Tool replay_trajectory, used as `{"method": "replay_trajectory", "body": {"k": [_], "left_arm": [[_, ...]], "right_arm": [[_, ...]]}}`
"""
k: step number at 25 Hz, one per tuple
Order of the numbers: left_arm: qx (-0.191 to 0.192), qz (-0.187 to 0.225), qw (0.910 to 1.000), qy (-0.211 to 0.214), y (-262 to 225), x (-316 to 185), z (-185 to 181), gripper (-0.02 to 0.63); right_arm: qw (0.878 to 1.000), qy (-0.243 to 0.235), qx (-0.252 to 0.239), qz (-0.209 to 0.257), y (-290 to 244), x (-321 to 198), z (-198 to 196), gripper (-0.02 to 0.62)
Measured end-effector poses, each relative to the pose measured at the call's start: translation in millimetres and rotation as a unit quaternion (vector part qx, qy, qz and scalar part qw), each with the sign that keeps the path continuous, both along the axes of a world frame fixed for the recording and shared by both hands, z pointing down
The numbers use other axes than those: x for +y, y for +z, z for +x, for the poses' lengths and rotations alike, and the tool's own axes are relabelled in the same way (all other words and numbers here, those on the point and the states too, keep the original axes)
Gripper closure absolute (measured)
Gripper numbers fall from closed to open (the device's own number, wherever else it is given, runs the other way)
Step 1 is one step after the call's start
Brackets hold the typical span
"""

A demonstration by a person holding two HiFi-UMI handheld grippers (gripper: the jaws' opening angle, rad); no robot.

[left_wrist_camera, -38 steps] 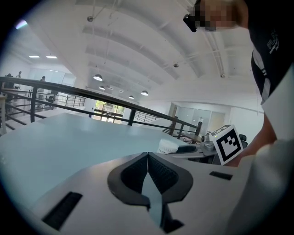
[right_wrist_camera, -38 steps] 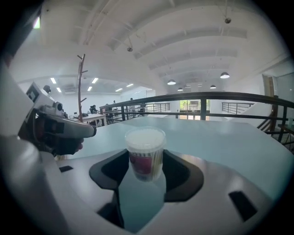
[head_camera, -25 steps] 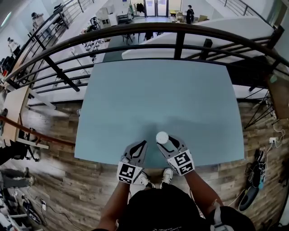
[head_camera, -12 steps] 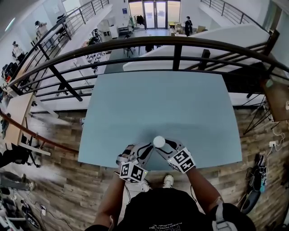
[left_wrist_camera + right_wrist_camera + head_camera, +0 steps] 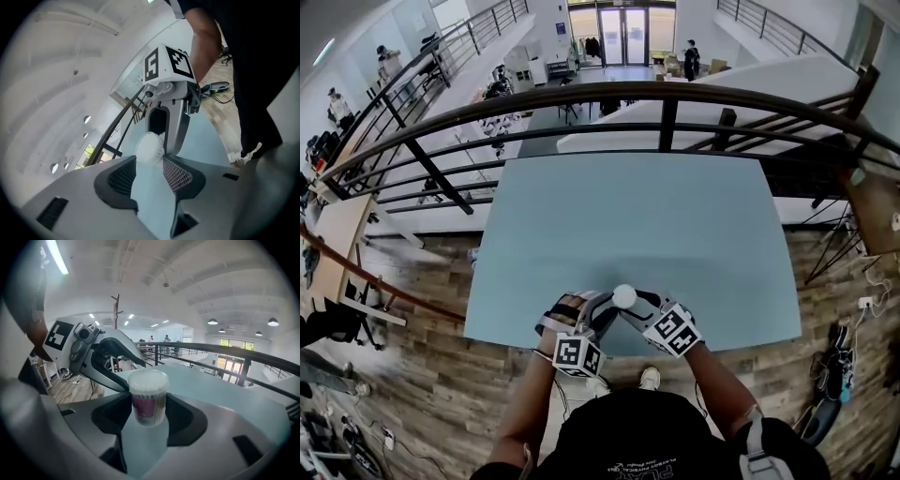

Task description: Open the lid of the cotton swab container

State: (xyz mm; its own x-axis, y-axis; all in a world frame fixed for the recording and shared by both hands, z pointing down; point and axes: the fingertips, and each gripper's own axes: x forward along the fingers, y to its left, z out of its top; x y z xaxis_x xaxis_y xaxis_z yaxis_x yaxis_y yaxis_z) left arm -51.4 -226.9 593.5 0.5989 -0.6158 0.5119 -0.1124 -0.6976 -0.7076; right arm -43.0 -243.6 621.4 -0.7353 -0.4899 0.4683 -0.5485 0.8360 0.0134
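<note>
Left tool [image 5: 598, 309] has swung in to the lid [image 5: 150, 148]; its jaws are opening wide, with the lid at their tips, ungripped. Right tool [image 5: 639, 305] clamps the container [image 5: 148, 397] near the worktop's [image 5: 675, 216] front edge. The lid looks shut; gripping it likely comes next.

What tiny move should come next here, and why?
Probably close the left gripper on the lid. The right gripper clamps the cotton swab container, with its lid on. The left gripper's jaws are opening, with that lid at their tips and not pressed.
</note>
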Motion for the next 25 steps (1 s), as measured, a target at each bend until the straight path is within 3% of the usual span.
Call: {"method": "replay_trajectory", "body": {"k": [7,25], "left_arm": [[-0.047,0.026,0.9982,0.028,-1.0,4.2,-4.5,0.428],[-0.045,-0.004,0.9983,0.035,-7.8,10.8,-19.2,0.464]], "right_arm": [[0.999,-0.024,0.027,0.019,-7.3,5.4,-12.0,0.362],[0.998,-0.04,0.034,0.043,-10.8,9.2,-24.9,0.377]]}}
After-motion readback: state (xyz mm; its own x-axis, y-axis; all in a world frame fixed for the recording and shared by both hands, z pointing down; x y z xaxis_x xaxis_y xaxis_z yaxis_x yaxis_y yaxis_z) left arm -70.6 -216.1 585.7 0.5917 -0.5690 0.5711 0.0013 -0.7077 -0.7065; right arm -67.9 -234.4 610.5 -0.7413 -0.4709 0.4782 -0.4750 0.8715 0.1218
